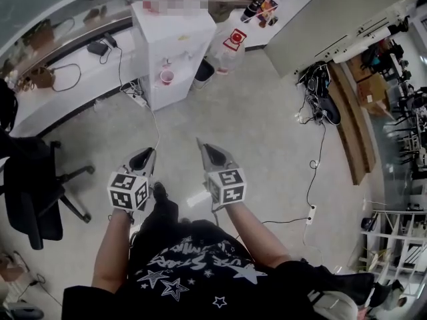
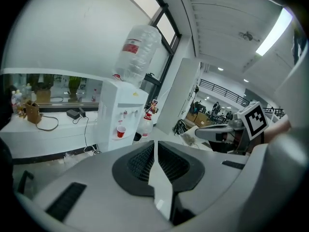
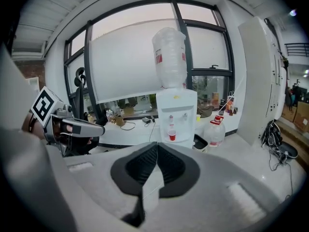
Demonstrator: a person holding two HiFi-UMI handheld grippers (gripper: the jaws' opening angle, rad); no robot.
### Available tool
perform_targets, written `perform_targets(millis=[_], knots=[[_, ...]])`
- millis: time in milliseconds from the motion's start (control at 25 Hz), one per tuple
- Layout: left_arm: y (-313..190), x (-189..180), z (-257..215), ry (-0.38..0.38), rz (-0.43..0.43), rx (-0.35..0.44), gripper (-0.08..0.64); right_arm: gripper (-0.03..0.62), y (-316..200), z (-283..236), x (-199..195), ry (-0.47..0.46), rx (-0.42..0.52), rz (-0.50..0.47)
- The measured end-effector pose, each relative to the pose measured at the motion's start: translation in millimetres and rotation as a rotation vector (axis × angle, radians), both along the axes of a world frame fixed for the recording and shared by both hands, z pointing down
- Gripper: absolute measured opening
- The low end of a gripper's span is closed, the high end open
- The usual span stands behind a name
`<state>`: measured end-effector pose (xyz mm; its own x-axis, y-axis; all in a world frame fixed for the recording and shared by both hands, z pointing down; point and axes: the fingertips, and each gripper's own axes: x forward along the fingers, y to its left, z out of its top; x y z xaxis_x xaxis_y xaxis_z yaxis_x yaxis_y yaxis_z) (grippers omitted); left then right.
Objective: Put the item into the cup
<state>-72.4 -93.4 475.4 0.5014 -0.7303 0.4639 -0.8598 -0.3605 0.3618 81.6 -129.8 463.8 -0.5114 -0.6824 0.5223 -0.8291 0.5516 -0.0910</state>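
Pale office floor (image 1: 267,145) filled the head view, with the water dispenser (image 1: 177,45) at its far side and the red cup (image 1: 167,77) on the dispenser's tap shelf. My left gripper (image 1: 148,153) and right gripper (image 1: 203,145) hung well short of the dispenser. Left gripper view showed my jaws pressed together, empty, the cup (image 2: 121,131) under the dispenser's taps. Right gripper view showed those jaws clenched on nothing too, the cup (image 3: 172,135) straight ahead on the dispenser.

I hold my left tongs (image 1: 149,153) and right tongs (image 1: 203,144) out side by side. Both have their jaws pressed together.
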Motion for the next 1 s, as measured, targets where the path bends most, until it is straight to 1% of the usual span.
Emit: perform_targets(millis=[160,320,480,640,800,1000], knots=[[-17,-14,4,0.010,0.016,-0.009,0.029,0.000,-15,5,-10,0.019,-0.006,0.024],[-34,-21,6,0.018,0.029,-0.009,0.029,0.000,-32,1,-18,0.018,0.004,0.047],[-44,-26,12,0.032,0.015,-0.015,0.029,0.000,-43,1,-20,0.015,0.004,0.063],[-55,-29,21,0.020,-0.004,-0.037,0.029,0.000,-61,11,-14,0.013,-0.012,0.062],[-74,-30,30,0.012,-0.043,-0.055,0.029,0.000,-90,29,-10,0.013,-0.041,0.034],[-104,-24,46,0.012,-0.117,-0.084,0.029,0.000,-138,50,-10,0.019,-0.065,-0.044]])
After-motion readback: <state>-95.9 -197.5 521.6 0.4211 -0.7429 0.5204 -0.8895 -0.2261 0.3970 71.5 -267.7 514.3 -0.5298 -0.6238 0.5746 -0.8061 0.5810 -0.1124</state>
